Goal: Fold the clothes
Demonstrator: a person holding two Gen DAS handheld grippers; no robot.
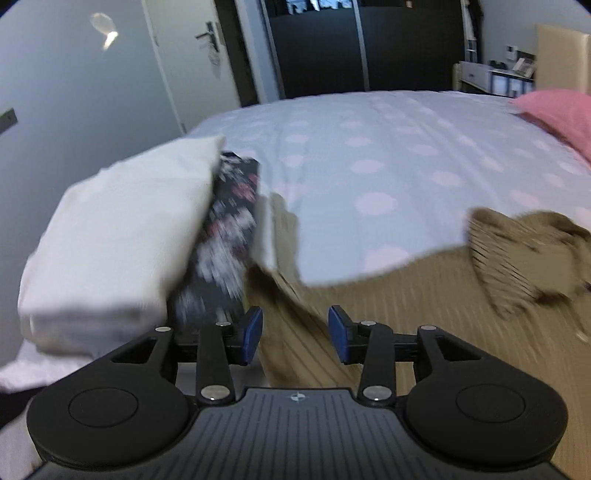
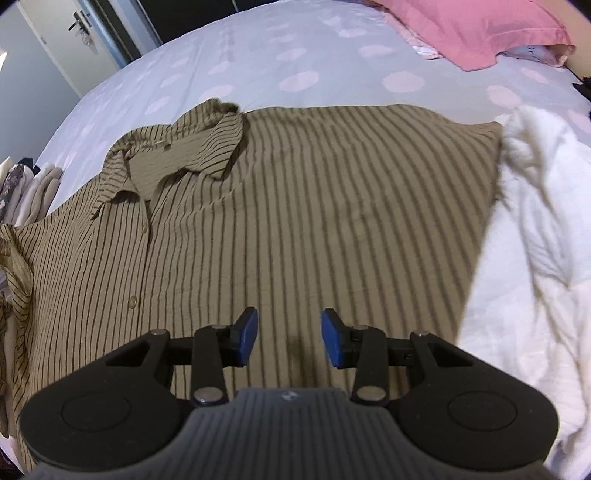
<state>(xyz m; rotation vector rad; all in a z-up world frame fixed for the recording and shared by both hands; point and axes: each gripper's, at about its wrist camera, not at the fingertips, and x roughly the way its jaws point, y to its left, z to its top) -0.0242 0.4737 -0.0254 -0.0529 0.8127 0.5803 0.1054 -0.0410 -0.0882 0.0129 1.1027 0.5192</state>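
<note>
A tan button shirt with thin dark stripes (image 2: pixel 295 206) lies spread flat on the bed, its collar (image 2: pixel 207 140) toward the far left. My right gripper (image 2: pixel 290 338) hovers over the shirt's near part, jaws apart, with nothing between the blue pads. In the blurred left wrist view the same shirt (image 1: pixel 406 302) fills the lower right, with its crumpled collar (image 1: pixel 524 258) at the right. My left gripper (image 1: pixel 295 332) stands open over the shirt's left edge, and its pads press on nothing.
Left of the shirt are a folded white pile (image 1: pixel 118 236) and a folded dark floral garment (image 1: pixel 229 236). A rumpled white cloth (image 2: pixel 535 258) lies to the shirt's right. A pink pillow (image 2: pixel 472 29) rests at the head of the dotted bedsheet (image 1: pixel 388 155).
</note>
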